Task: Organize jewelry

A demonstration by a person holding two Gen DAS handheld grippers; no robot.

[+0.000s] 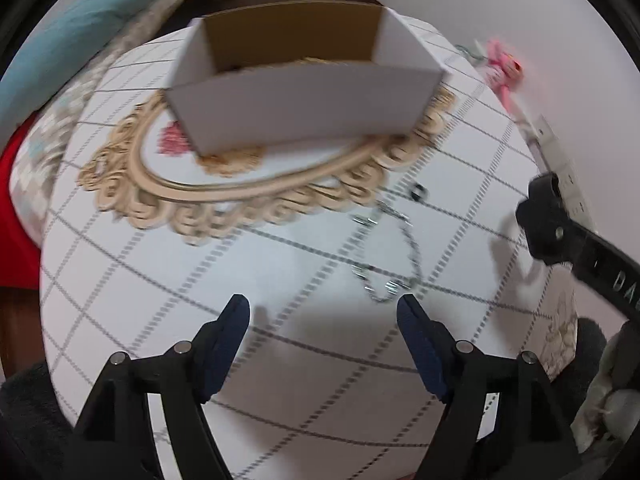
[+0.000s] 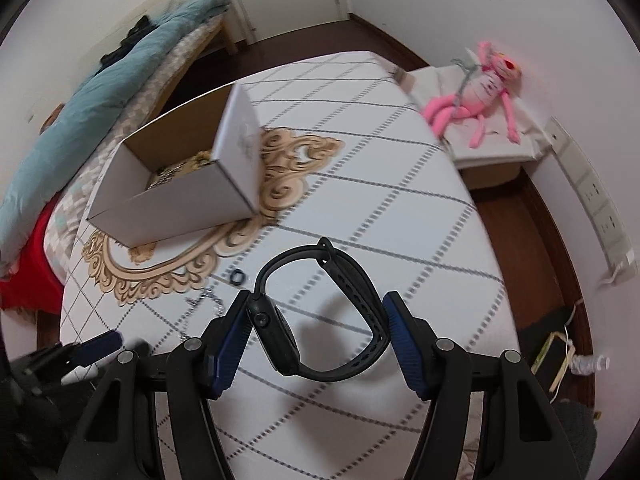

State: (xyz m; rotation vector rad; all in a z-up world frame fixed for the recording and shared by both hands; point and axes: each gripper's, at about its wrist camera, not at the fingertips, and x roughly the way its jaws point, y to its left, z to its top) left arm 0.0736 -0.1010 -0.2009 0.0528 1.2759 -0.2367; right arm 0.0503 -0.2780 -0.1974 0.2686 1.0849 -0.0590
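My right gripper [image 2: 316, 316] is shut on a black smartwatch [image 2: 280, 340], its looped strap [image 2: 352, 280] spanning between the blue pads, held above the checked tablecloth. My left gripper [image 1: 324, 316] is open and empty, just above the cloth. A silver chain necklace [image 1: 394, 256] lies just ahead and right of it, also in the right wrist view [image 2: 204, 300]. A small dark ring [image 1: 418, 192] lies beyond the chain [image 2: 239, 278]. An open white cardboard box [image 1: 304, 108] stands on an ornate beige mat [image 1: 248, 200]; it shows in the right wrist view [image 2: 180, 192] with something patterned inside.
The table [image 2: 400, 200] has a white cloth with a grey grid. A pink plush toy [image 2: 480, 92] sits on a low stand to the right. A bed with a blue blanket [image 2: 100, 100] lies to the left. Wall sockets [image 2: 600, 200] are on the right.
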